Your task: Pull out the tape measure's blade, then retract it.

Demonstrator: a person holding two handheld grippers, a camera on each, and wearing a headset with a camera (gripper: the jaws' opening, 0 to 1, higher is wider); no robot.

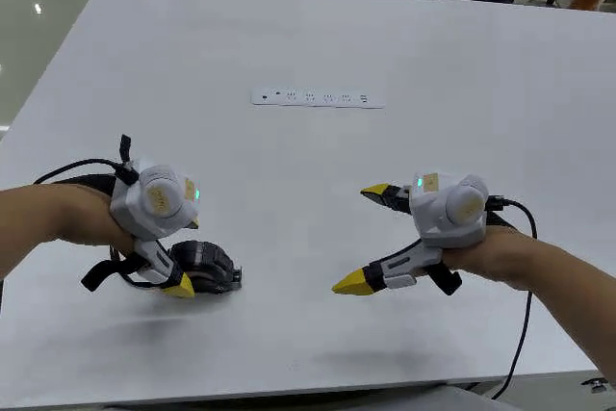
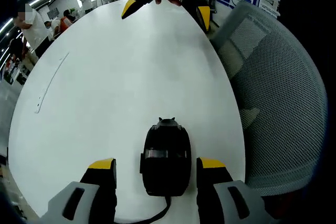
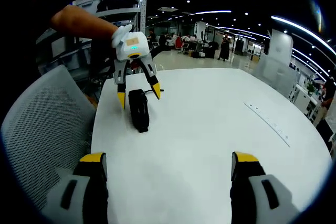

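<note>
A black tape measure [image 1: 210,268] lies on the white table [image 1: 308,36] near its front left edge. My left gripper [image 1: 187,255] straddles it, open, and in the left gripper view the tape measure [image 2: 167,156] sits between the yellow-tipped fingers [image 2: 102,165] with a gap on each side. No blade is drawn out. My right gripper [image 1: 364,238] hovers open and empty about a hand's width to the right. The right gripper view looks across at the left gripper [image 3: 136,92] over the tape measure [image 3: 139,109]. The right gripper [image 2: 167,11] appears far off in the left gripper view.
A white power strip [image 1: 318,98] lies flat on the middle of the table, beyond both grippers. A grey mesh chair [image 2: 278,103] stands at the table's near edge. People stand in the background of the room.
</note>
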